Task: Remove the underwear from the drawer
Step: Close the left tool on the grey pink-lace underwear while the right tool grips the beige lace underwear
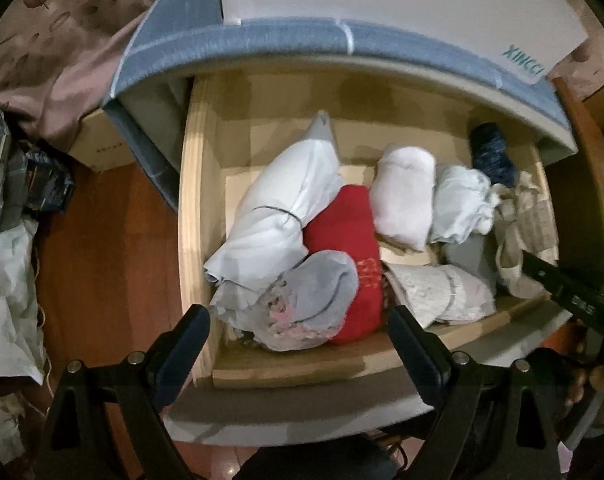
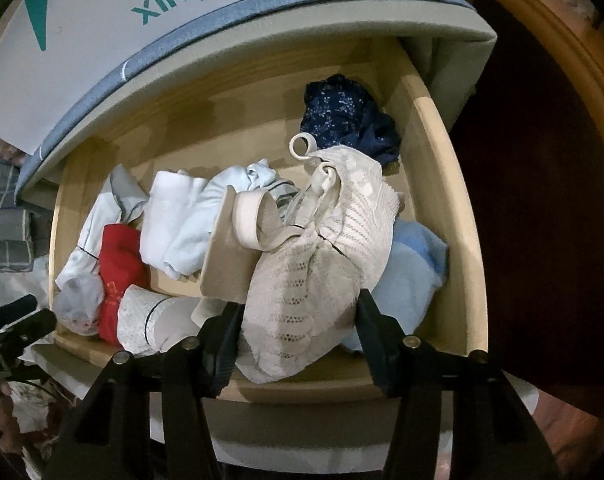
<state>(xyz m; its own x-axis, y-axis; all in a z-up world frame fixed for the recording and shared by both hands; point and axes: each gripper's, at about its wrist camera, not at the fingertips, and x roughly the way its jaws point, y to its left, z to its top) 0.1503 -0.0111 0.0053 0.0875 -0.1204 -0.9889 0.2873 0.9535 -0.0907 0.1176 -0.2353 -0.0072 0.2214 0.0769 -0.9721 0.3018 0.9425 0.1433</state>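
While pointing down into the open drawer [image 2: 442,168], right tool [image 2: 298,320] clamped on cream lace underwear [image 2: 322,264] at near right, among rolled garments; left tool [image 1: 298,336] apart, empty, over red roll [image 1: 354,240] at near left.

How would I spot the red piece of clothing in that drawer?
Look in the open wooden drawer under the blue-covered ledge. Left of centre, between a big white bundle and a white roll, lies the red garment; nothing else there is red.
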